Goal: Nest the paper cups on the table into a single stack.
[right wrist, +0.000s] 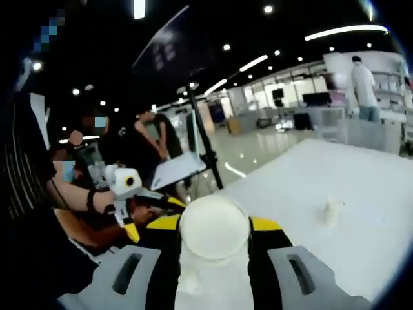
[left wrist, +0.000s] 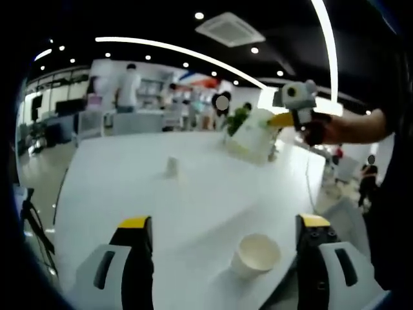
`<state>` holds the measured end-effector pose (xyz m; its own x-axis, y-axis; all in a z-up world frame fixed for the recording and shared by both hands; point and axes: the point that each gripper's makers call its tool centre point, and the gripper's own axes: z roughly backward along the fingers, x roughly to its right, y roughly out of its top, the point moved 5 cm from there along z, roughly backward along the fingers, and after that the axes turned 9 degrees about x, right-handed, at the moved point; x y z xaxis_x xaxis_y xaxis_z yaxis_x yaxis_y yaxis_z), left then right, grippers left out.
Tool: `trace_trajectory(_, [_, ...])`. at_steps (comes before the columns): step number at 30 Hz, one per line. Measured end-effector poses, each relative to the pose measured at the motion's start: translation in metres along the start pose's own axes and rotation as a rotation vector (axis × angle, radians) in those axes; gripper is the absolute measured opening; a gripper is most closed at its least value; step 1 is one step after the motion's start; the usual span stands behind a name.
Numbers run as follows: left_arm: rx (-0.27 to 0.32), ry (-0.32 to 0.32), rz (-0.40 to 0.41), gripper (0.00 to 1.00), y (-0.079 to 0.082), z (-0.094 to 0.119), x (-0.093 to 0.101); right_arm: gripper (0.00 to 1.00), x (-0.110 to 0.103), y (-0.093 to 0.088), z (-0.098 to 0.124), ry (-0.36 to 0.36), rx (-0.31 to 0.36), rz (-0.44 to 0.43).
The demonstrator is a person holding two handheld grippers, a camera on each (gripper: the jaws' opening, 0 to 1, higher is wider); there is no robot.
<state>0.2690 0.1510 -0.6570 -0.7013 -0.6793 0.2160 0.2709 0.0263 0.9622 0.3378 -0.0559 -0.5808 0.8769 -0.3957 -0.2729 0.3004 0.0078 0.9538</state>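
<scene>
— Where are the cups?

— In the left gripper view, one paper cup [left wrist: 257, 254] stands upright and open-mouthed on the white table [left wrist: 193, 194], near the camera and between the jaws of the left gripper [left wrist: 226, 242], closer to the right jaw. A second, small cup [left wrist: 171, 166] stands far off, toward the middle of the table. A third cup [left wrist: 253, 135] is held up in the air, tilted, at the far right.

— Held by what?

— By the right gripper [left wrist: 282, 120], which comes in from the right with a person's hand [left wrist: 317, 129] behind it. Its yellow-tipped jaws are closed on that cup.

— And the left gripper's jaws?

— Spread wide, touching nothing; the near cup sits in the gap without contact.

— What does the right gripper view add?

— The held cup [right wrist: 214, 227] sits pinched between the jaws of the right gripper [right wrist: 214, 226], its round end facing the camera. The left gripper [right wrist: 139, 219] shows at the left, over the table edge, held by a person's arm [right wrist: 71, 197]. The small cup [right wrist: 331, 208] stands on the table [right wrist: 361, 187] to the right, well apart.

— Anything around?

— A tripod [right wrist: 203, 139] with a board beside the table, and people standing far back in the room.
</scene>
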Motion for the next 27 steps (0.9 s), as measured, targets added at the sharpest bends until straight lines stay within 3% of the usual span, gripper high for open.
trace_trajectory(22, [0.009,-0.017,0.035,0.90,-0.006,0.006,0.016,0.36,-0.021,-0.031,-0.002,0.022,0.064,-0.146])
trace_trajectory(27, [0.049,-0.012,0.102,0.89,-0.007,0.009,0.018,0.36,-0.027,-0.034,-0.005,0.035,0.075,-0.152])
